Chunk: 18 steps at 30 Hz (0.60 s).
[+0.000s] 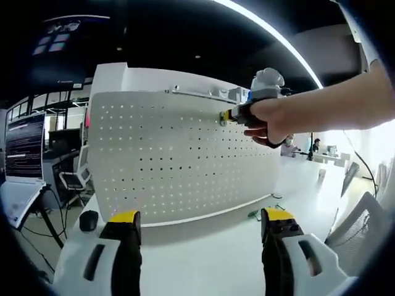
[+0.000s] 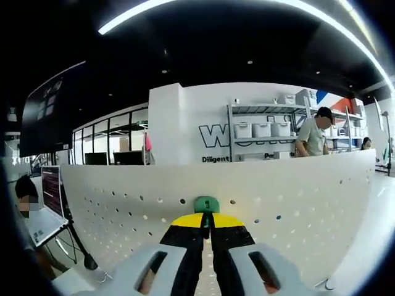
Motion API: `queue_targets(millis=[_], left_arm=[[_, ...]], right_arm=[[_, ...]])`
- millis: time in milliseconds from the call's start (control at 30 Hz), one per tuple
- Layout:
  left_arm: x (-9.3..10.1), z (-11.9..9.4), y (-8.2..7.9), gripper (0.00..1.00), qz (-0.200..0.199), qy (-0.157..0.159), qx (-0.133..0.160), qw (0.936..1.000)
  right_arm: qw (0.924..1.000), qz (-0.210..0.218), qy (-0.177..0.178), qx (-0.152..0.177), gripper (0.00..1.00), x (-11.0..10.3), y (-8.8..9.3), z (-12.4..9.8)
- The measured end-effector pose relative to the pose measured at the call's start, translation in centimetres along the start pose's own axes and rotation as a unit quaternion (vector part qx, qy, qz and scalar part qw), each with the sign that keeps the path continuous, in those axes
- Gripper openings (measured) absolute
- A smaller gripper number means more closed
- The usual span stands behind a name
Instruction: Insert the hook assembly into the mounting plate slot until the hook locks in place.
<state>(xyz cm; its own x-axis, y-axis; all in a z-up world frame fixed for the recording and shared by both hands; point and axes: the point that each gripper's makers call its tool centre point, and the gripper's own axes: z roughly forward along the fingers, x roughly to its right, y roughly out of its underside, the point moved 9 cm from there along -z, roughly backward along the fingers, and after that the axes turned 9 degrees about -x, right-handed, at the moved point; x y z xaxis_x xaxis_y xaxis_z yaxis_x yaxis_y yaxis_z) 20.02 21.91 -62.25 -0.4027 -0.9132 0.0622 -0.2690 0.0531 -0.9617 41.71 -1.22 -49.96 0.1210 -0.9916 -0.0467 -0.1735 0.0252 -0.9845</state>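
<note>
Insertion step: the right gripper, jaws clamped on the green hook assembly, presses it against the pegboard mounting plate just ahead of its tips — next, seating until locked. The left gripper hangs spread, empty.

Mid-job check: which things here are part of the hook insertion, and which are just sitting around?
Part of the job:
- white perforated mounting plate
- green hook piece, clamped in the right gripper against the plate
- left gripper, open and empty

Just lying about:
- black mouse on the table
- laptop
- shelving with white bins
</note>
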Motion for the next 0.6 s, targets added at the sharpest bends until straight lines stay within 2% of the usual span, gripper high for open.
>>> queue_targets(millis=[100, 267, 300, 367, 600], left_arm=[[-0.22, -0.17, -0.04, 0.82, 0.002, -0.001, 0.001, 1.0], [-0.75, -0.37, -0.14, 0.82, -0.001, -0.006, 0.002, 1.0], [-0.79, -0.37, -0.12, 0.82, -0.002, -0.006, 0.002, 1.0], [-0.85, -0.37, -0.08, 0.82, -0.003, -0.007, 0.002, 1.0], [-0.95, -0.17, -0.05, 0.83, -0.006, -0.007, 0.001, 1.0]], right_arm=[[1.0, -0.002, 0.001, 0.0, 0.02, -0.02, -0.03, -0.08], [0.9998, 0.02, -0.008, -0.001, 0.04, 0.06, 0.06, -0.4], [0.9994, 0.027, -0.016, -0.013, 0.07, -0.09, 0.18, -0.49], [0.999, 0.042, -0.011, -0.011, 0.18, 0.07, 0.23, -0.59], [0.9988, 0.046, -0.018, -0.008, 0.38, -0.14, 0.31, -0.85]])
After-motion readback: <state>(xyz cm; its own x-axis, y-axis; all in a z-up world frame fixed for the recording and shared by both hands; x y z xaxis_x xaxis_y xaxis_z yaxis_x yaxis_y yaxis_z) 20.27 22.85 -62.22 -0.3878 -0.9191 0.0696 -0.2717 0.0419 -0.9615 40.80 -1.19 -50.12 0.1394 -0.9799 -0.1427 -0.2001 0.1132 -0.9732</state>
